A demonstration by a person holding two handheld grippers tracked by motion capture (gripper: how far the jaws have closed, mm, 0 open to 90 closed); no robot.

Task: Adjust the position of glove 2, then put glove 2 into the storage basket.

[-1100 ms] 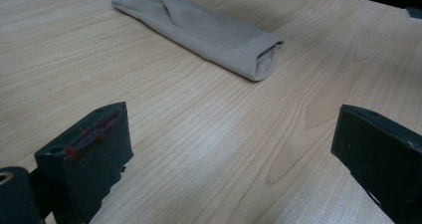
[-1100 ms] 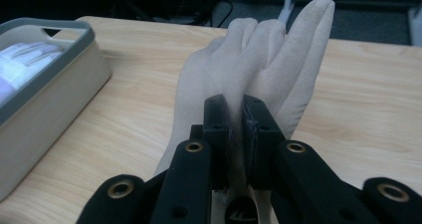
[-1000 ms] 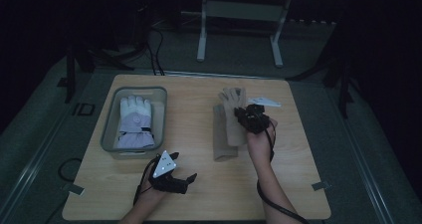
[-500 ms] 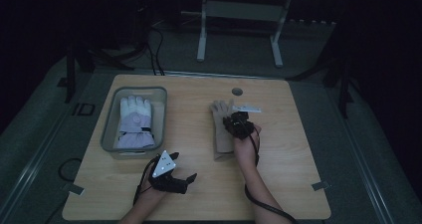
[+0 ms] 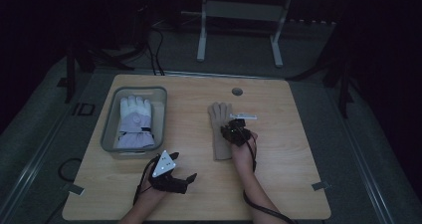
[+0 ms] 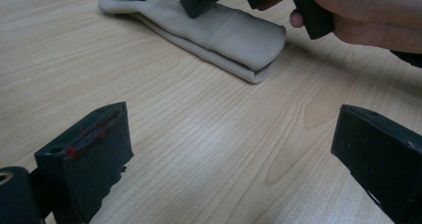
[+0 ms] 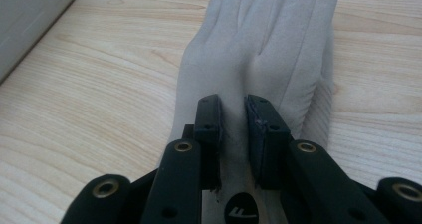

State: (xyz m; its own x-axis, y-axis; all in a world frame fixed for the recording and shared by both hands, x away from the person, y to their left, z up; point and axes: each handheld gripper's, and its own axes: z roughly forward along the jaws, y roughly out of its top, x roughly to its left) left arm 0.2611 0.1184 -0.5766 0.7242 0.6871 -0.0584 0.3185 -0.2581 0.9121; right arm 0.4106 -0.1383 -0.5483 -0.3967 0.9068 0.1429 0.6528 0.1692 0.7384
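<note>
A beige glove [image 5: 219, 144] [image 6: 219, 32] [image 7: 268, 40] lies flat on the wooden table, fingers pointing away from me. My right gripper [image 5: 231, 129] [image 7: 233, 104] rests low on its middle. Its jaws have just been opening and stand a narrow gap apart, with glove fabric between them and the pads not pressing on it. A second, white glove [image 5: 134, 122] lies in the grey tray [image 5: 107, 134] at the left. My left gripper [image 5: 188, 182] [image 6: 239, 134] sits open near the front edge, nothing between its jaws, pointing toward the beige glove's cuff.
A round cable hole [image 5: 237, 91] sits near the table's far edge. Behind the table stands a white metal frame [image 5: 239, 10], and cables lie on the dark floor [image 5: 149, 40]. Bare wood [image 5: 293, 159] stretches right of the beige glove.
My right hand has come down and toward the left with the beige glove, which now lies flat on the table. Its jaws have parted slightly. The left hand has stayed put.
</note>
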